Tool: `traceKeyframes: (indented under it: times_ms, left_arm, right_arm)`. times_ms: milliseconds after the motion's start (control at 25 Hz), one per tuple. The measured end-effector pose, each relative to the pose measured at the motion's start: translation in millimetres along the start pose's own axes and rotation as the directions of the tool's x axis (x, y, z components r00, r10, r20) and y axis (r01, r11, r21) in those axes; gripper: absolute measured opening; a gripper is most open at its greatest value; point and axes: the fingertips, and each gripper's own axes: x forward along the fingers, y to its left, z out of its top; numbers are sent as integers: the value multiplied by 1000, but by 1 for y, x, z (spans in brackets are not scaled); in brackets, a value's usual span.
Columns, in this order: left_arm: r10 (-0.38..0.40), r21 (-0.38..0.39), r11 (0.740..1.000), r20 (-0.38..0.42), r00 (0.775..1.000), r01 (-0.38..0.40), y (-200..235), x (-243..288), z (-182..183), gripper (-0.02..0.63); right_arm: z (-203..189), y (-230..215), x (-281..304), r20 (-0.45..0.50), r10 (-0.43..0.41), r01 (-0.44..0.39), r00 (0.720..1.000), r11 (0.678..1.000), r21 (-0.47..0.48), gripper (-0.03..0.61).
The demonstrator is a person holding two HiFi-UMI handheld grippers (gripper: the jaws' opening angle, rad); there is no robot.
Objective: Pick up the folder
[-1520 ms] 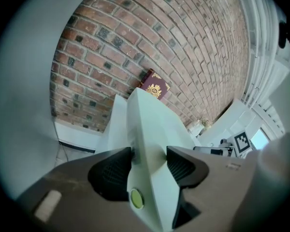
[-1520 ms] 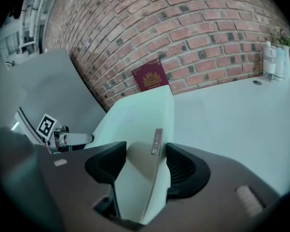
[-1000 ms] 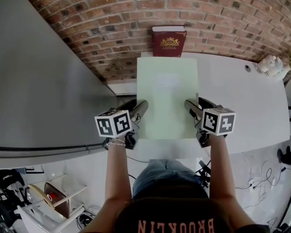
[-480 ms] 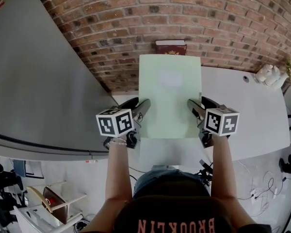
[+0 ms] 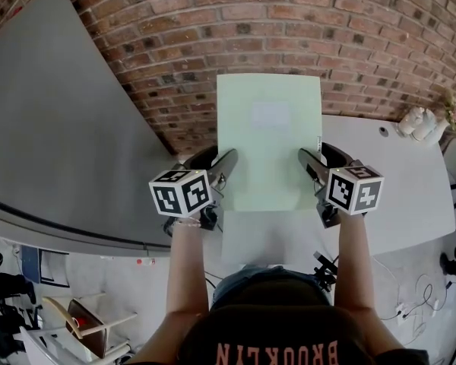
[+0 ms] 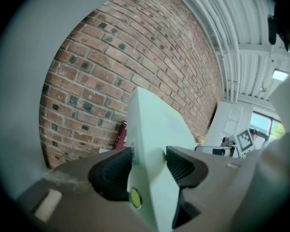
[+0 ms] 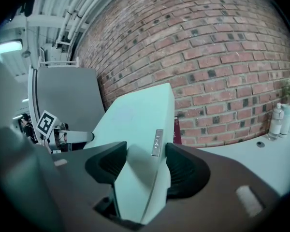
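While left tongs and right tongs clench folder by opposite side edges, folder spans gap between them, off bench; brick wall beyond tips.

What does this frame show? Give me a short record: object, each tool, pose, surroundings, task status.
object: pale green folder
left tool: shut on the folder's left edge
right tool: shut on its right edge
pose: raised above the white table, far edge tilted upward
behind: brick wall, dark red book at its foot
task status: folder picked up, held by both tools
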Motion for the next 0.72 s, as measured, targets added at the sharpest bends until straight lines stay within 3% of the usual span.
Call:
traceKeyframes:
  times_ms: [320, 720]
  left_arm:
    - [-38, 95, 995, 133, 990, 25, -20, -11, 37, 233]
    - [-93, 267, 963, 267, 959, 19, -47, -24, 73, 232]
  right_arm:
    - [36, 11, -20, 159, 5, 6, 987, 998, -68, 255]
    - [71, 21, -45, 337, 14, 48, 941, 983, -176, 253]
